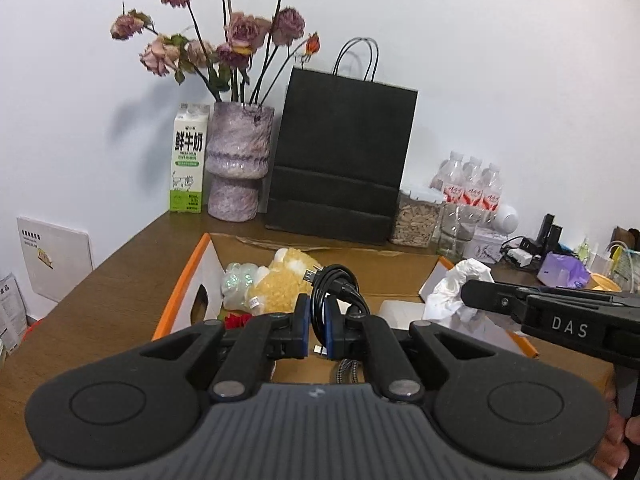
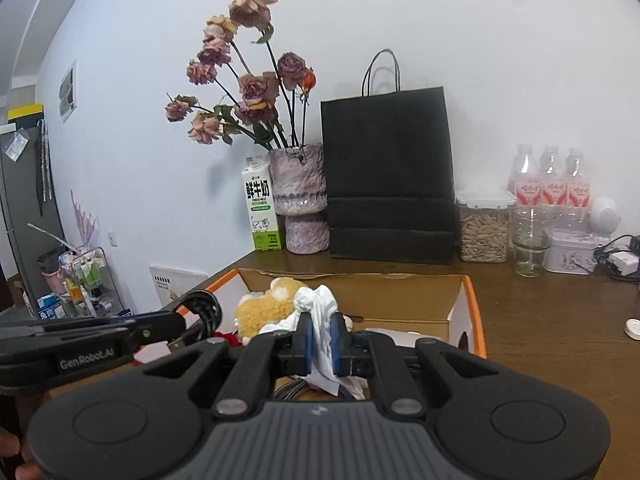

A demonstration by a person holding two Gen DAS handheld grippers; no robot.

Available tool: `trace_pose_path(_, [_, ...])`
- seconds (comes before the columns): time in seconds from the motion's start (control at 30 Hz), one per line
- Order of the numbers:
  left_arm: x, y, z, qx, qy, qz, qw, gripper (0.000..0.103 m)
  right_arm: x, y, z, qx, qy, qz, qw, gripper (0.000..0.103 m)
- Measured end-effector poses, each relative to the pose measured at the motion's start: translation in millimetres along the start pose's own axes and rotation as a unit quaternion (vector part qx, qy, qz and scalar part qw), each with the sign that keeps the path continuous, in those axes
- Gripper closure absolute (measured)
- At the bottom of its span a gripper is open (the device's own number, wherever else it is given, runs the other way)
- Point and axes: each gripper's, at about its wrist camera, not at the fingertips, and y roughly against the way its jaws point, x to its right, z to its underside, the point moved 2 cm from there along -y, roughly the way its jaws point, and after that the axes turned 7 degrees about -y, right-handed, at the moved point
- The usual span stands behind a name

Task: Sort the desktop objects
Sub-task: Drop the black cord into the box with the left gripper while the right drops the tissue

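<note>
My left gripper (image 1: 316, 320) is shut on a coiled black cable (image 1: 336, 284) and holds it above an open cardboard box (image 1: 188, 280) with orange edges. My right gripper (image 2: 321, 338) is shut on a crumpled white tissue (image 2: 318, 308), also above the box (image 2: 468, 300). The tissue also shows in the left wrist view (image 1: 452, 292), and the cable in the right wrist view (image 2: 204, 312). Inside the box lie a yellow plush toy (image 1: 284, 280), a clear wrapped item (image 1: 236, 280) and something red (image 1: 238, 320).
At the back of the wooden desk stand a milk carton (image 1: 188, 160), a vase of dried roses (image 1: 238, 164), a black paper bag (image 1: 340, 164), a jar of seeds (image 2: 484, 228), water bottles (image 2: 550, 180) and a glass jar (image 2: 530, 240). A white cap (image 2: 634, 328) lies right.
</note>
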Motion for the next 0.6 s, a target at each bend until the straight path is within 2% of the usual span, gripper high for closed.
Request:
trace_pose_path(0.17, [-3.6,-30.3,12.6,-0.009,0.007,-0.008,0.9999,0.095,13.7,-24.4,9.5,-0.019,-0.021,-0.006,1.000,0.095])
trace_pose_path(0.27, [-2.2,-47.0,21.1,-0.023,0.009,0.001,0.9997,0.095,20.9,-30.5,15.8,-0.031,-0.027,-0.005,0.999,0.095])
trace_pose_path(0.6, [-4.6,-50.7,29.6,-0.045,-0.004,0.005,0.9990,0.095,25.6,-45.2,29.0,-0.055,-0.021,0.018,0.998,0.094])
